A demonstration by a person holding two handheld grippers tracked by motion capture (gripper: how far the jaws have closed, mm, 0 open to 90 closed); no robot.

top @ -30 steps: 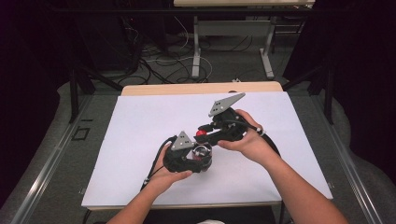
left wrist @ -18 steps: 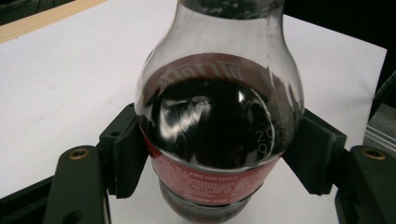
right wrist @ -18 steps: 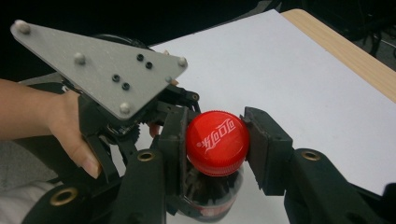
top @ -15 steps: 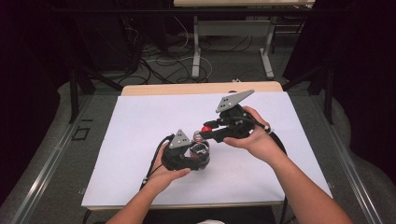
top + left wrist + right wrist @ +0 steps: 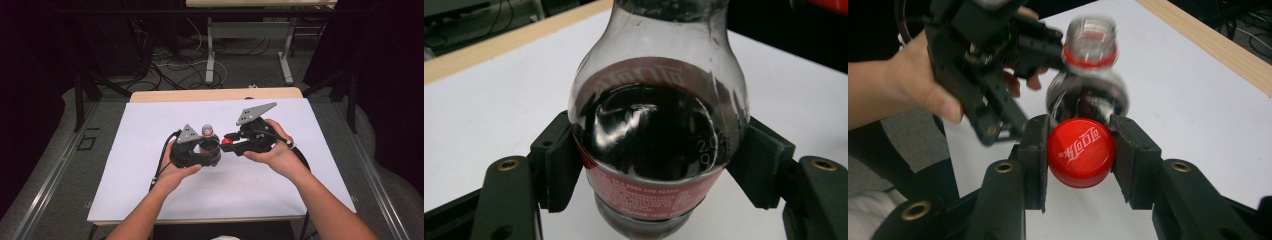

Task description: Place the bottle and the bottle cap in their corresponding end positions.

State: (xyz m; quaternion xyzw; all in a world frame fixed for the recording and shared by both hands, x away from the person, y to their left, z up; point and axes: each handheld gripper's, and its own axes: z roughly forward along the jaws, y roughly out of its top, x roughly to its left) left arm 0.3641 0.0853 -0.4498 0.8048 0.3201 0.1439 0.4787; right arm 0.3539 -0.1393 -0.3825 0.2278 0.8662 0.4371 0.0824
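A small clear bottle [image 5: 208, 140] of dark cola with a red label stands upright on the white table top [image 5: 150, 130]. My left gripper [image 5: 202, 150] is shut on its belly; in the left gripper view both pads press the bottle [image 5: 659, 135] at the label. The bottle's mouth [image 5: 1090, 37] is uncapped, with a red ring below it. My right gripper [image 5: 227, 142] is shut on the red cap [image 5: 227, 142], held just right of the bottle. In the right gripper view the cap [image 5: 1080, 151] sits between both pads, in front of the bottle.
The white sheet covers most of a wooden table whose far edge [image 5: 215, 94] shows. Beyond it are table legs [image 5: 210, 55] and cables [image 5: 165, 65] on the floor. Cables trail from both grippers toward the person.
The right gripper has drawn away to the right and up with the red cap, leaving the bottle's neck bare. The left gripper has kept hold of the bottle and set it more upright.
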